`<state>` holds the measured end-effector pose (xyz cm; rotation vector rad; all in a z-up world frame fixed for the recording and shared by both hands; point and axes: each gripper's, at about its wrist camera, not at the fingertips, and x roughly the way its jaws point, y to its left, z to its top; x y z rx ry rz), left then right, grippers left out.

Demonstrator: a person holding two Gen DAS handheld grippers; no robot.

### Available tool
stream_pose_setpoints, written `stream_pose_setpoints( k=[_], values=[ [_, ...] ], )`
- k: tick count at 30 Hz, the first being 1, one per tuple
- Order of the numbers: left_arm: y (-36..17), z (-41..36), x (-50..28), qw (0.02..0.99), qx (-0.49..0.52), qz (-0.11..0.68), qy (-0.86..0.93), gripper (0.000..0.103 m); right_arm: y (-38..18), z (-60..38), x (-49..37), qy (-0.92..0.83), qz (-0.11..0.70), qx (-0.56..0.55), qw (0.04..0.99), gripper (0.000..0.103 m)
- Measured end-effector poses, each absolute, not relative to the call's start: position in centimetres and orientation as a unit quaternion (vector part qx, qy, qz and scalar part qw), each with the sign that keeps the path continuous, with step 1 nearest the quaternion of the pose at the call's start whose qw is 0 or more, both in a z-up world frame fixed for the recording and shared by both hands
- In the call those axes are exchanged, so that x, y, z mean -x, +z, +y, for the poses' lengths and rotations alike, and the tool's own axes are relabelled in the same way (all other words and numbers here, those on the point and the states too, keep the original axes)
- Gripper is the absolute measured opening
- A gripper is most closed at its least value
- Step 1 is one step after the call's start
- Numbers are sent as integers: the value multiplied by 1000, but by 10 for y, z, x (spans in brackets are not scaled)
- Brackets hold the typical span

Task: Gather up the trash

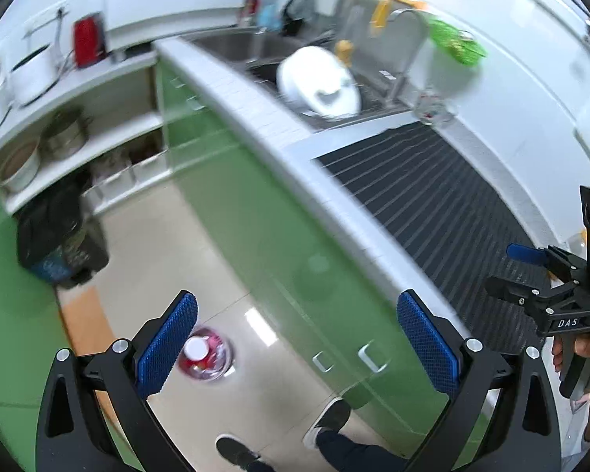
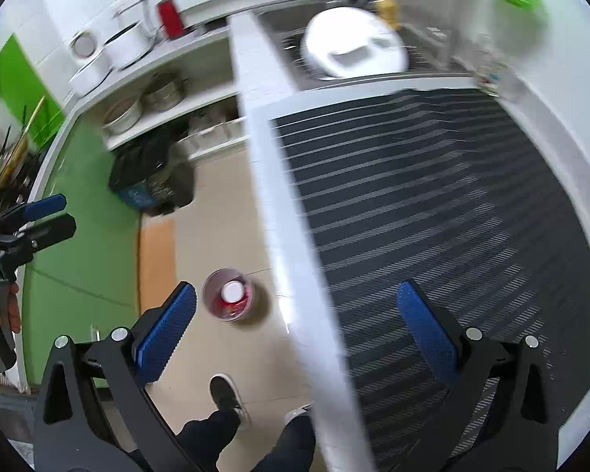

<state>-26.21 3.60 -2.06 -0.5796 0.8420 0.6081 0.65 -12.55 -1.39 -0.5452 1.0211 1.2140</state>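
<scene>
Both views are motion-blurred. A small clear bin (image 1: 206,356) stands on the tiled floor, holding red wrappers and a white round lid or cup; the right wrist view shows this bin (image 2: 228,295) too. My left gripper (image 1: 299,338) hangs open and empty high above the floor and the counter edge. My right gripper (image 2: 297,330) is also open and empty, straddling the counter edge above the striped mat (image 2: 432,196). Crumpled clear plastic (image 1: 432,110) lies at the mat's far end by the wall. Each gripper shows in the other's view: right gripper (image 1: 507,271), left gripper (image 2: 59,214).
A black-bagged trash bin (image 1: 59,236) stands on the floor by open shelves of pots (image 1: 63,137). Beyond the mat is a sink (image 1: 377,94) with a white dish (image 1: 318,82). Green cabinet fronts (image 1: 255,216) run below the counter. A person's shoes (image 1: 330,417) are on the floor.
</scene>
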Motion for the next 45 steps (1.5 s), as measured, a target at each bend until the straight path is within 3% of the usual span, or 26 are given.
stream_pose_setpoints(
  k=[20, 34, 45],
  values=[
    [13, -15, 94, 874, 186, 418, 162, 97, 18, -223, -123, 466, 436, 171, 751, 100],
    [29, -10, 59, 890, 137, 425, 92, 97, 50, -241, -115, 435, 415, 111, 791, 100],
    [24, 2, 52, 881, 181, 435, 46, 97, 43, -240, -116, 431, 423, 126, 787, 100]
  ],
)
